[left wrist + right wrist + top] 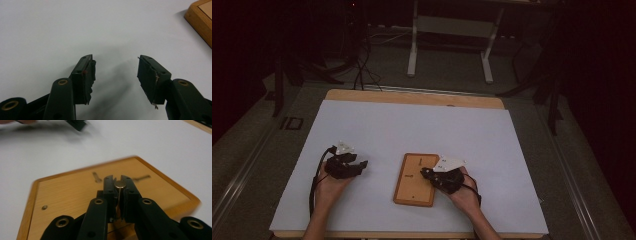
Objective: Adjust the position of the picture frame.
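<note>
Item: wooden board [415,180], rectangular with a raised rim, lying flat on the white table sheet [412,130] near the person's edge, right of centre.

Item: small metal pin [119,185] with a round flat head, clamped upright between the pads of the right gripper [119,178]. The jaws stand nearly closed on its shaft, and the tips hover over the board's upper half in the high view [426,172].

Item: left gripper [115,68], jaws spread apart with nothing between them, resting over bare sheet to the left of the board [200,20] and apart from it.

Progress, as judged: the pin is picked up and carried over the board but not yet seated. Left to do: line it up with a hole, lower it in and release. At least 1 hole [44,207] shows open near the board's corner.

View notes:
- The right gripper view gives the pin itself, its head and shaft, plus 2 dark elongated marks [96,177] on the board surface beyond the jaws; whether these are slots or lying pins cannot be told, as the picture is blurred.
- The high view gives the layout: both hands, the board between them, and the left hand [329,187] holding its gripper [362,164] idle. The pin is too small to make out there.
- The left gripper view gives the worn pad facings [147,75] and 1 corner of the board.
</note>
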The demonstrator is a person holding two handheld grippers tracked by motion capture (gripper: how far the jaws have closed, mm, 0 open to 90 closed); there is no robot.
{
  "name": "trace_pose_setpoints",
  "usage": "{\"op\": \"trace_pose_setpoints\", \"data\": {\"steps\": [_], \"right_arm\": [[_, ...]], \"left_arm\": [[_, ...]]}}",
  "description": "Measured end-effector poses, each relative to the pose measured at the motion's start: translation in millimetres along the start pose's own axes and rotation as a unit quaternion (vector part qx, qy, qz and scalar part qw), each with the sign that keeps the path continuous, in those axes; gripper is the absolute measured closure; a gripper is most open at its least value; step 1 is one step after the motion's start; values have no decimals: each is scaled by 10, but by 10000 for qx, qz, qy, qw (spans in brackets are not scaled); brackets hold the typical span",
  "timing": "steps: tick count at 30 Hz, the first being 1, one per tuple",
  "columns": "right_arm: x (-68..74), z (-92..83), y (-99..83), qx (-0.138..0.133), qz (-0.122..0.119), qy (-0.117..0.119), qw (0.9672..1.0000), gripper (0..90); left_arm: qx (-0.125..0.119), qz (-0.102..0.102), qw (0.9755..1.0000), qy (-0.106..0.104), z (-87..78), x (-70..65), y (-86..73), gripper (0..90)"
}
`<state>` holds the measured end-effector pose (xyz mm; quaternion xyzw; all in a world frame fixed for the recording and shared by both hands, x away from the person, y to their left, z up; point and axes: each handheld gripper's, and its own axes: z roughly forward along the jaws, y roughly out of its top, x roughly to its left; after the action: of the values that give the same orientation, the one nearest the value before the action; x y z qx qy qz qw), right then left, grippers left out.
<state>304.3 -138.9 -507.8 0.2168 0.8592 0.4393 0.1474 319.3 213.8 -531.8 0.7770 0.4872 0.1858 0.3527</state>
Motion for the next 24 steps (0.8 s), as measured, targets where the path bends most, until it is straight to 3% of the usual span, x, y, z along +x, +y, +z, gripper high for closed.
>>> {"op": "trace_pose_setpoints", "data": {"steps": [5, 10, 14, 18, 20, 23, 24], "right_arm": [[-163, 38, -102, 282, 362, -344, 9984, 836], [-249, 70, -158, 371, 680, -479, 9958, 835], [-261, 76, -154, 381, 751, -561, 9949, 833], [-232, 84, -200, 197, 1145, -752, 9904, 830], [-205, 92, -210, 175, 1187, -858, 9891, 828], [-125, 124, -232, 20, 1330, -1182, 9840, 827], [-125, 124, -232, 20, 1330, -1182, 9840, 827]], "left_arm": [[1, -25, 10000, 23, -2, 10, -1, 465], [9, -44, 10000, 19, -2, 15, -2, 465], [21, -44, 10000, 20, 3, 15, -3, 465], [56, -18, 10000, 28, 14, 5, -3, 464], [63, -14, 10000, 21, 15, 4, -3, 464], [81, -9, 10000, 35, 20, -3, -2, 464], [81, -9, 10000, 35, 20, -3, -2, 464]]}}
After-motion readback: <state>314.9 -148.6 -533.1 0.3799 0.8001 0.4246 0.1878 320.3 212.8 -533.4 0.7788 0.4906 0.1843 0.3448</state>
